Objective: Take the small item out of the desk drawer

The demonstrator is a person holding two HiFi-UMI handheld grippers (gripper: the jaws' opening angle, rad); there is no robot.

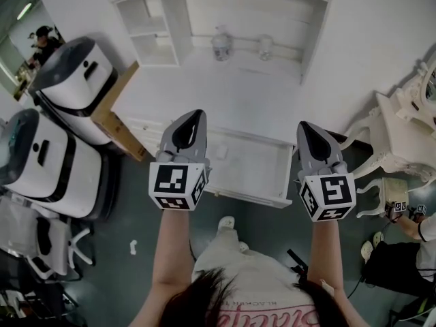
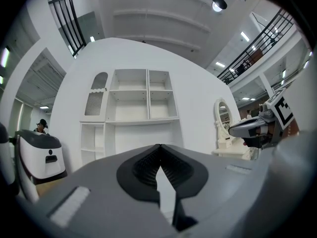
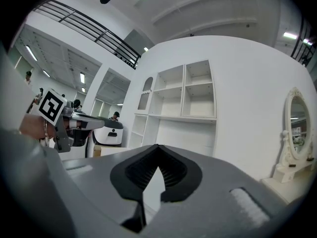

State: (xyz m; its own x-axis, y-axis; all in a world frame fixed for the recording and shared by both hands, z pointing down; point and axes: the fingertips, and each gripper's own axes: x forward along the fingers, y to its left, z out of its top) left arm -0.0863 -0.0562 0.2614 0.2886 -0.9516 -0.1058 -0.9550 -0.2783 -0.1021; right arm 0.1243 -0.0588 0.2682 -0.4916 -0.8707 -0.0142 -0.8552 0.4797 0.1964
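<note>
The small item (image 1: 221,152) lies on the floor of the open drawer (image 1: 262,172), toward its left half and near the back. It is pale and tiny against the white wood, and I cannot make out what it is. I judge it light and probably hard, so it should need little squeeze. Being so low against the drawer floor, it may skid or tip if I nudge it with one pad first. I would take it across its narrow width, from above, with the pads set down on either side before I close.

In the head view, the left gripper (image 1: 193,120) sits just beside the item on its left, and the right gripper (image 1: 305,129) is well apart from it, over the drawer's right end. Both point forward over the desk (image 1: 225,94) rather than down into the drawer, so I read the item as lying below and between them, not in line with either pair of jaws. Neither gripper view shows the item or the drawer at all. Both look across at the white shelves (image 2: 143,95) behind the desk.

The left gripper's jaws are clenched tip to tip with nothing between them. The right gripper's jaws look the same, pads meeting at the tip and empty. Before I can take the item, I judge that whichever gripper I use must tilt down toward the drawer and spread its jaws. The left one is the nearer.
</note>
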